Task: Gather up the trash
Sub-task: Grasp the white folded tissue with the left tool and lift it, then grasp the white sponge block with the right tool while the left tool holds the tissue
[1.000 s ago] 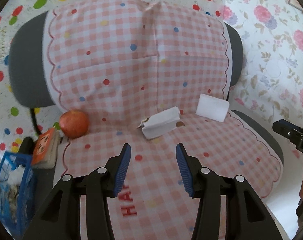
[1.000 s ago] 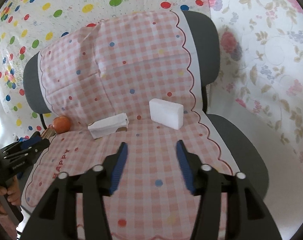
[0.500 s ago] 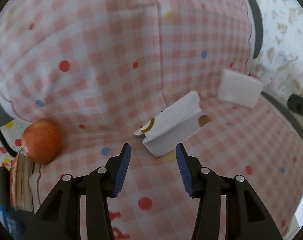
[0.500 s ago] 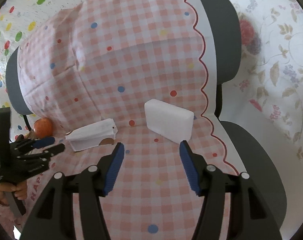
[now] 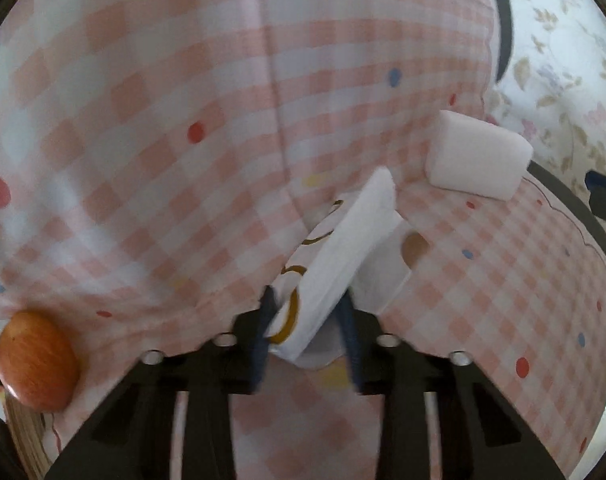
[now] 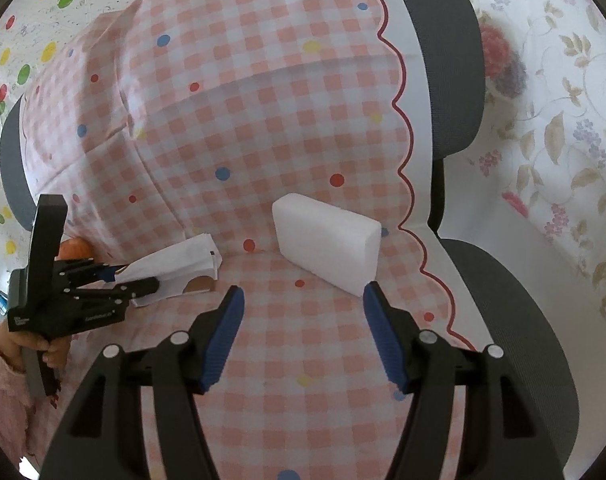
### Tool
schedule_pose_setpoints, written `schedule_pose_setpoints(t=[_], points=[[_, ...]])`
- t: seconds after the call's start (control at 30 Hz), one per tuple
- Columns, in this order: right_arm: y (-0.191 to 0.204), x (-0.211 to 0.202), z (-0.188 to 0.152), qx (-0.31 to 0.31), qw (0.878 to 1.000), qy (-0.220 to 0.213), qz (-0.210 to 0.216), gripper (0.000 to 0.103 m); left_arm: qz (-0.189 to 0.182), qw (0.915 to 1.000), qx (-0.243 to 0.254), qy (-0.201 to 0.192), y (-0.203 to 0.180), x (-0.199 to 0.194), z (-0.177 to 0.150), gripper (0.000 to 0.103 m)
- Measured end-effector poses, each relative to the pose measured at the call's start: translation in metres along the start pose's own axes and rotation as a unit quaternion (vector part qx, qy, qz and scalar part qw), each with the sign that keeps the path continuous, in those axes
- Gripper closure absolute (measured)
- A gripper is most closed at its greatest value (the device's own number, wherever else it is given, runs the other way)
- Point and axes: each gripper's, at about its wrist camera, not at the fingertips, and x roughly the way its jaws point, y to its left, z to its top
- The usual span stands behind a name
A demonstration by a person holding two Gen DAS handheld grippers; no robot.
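A flattened white paper wrapper (image 5: 343, 256) with brown print lies on the checked chair seat against the backrest. My left gripper (image 5: 308, 312) has closed on its near end; in the right wrist view it (image 6: 131, 280) grips the wrapper (image 6: 179, 264) from the left. A white foam block (image 6: 327, 240) sits on the seat to the right of the wrapper, also in the left wrist view (image 5: 475, 160). My right gripper (image 6: 303, 300) is open and empty, just in front of the block.
An apple (image 5: 35, 360) rests at the seat's left edge. The chair (image 6: 503, 280) has a pink checked cover (image 6: 263, 120). Floral fabric (image 6: 563, 120) hangs to the right.
My left gripper moved forward to the wrapper and closed on its near end. My right gripper moved closer to the foam block and stayed open.
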Motion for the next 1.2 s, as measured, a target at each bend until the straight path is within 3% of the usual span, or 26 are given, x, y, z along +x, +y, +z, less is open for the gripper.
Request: schedule_pose_setpoints(t=[0.1,0.23,0.43,0.93,1.2], points=[[-0.004,-0.006,-0.002,0.001,1.000,-0.003,-0.002,0.042,-0.013,0.9996,-0.005,-0.024,-0.009,-0.021,-0.006,0.097],[-0.007,-0.011,-0.005,0.001,1.000,-0.004,-0.004,0.038,-0.034,0.9962,-0.051,-0.061,-0.015,-0.057,-0.015,0.099],[-0.012,-0.005,-0.005,-0.005,1.000,-0.008,-0.007,0.032,-0.029,0.9912,-0.076,-0.104,-0.030,-0.096,-0.019,0.100],[-0.044,0.070,0.028,-0.021,1.000,-0.011,0.005,0.031,-0.012,0.9928,-0.090,-0.077,-0.030,-0.056,0.001,0.099],[-0.040,0.084,0.031,-0.055,0.998,0.009,0.030,0.047,-0.015,0.9927,-0.093,-0.075,-0.032,-0.056,0.002,0.099]])
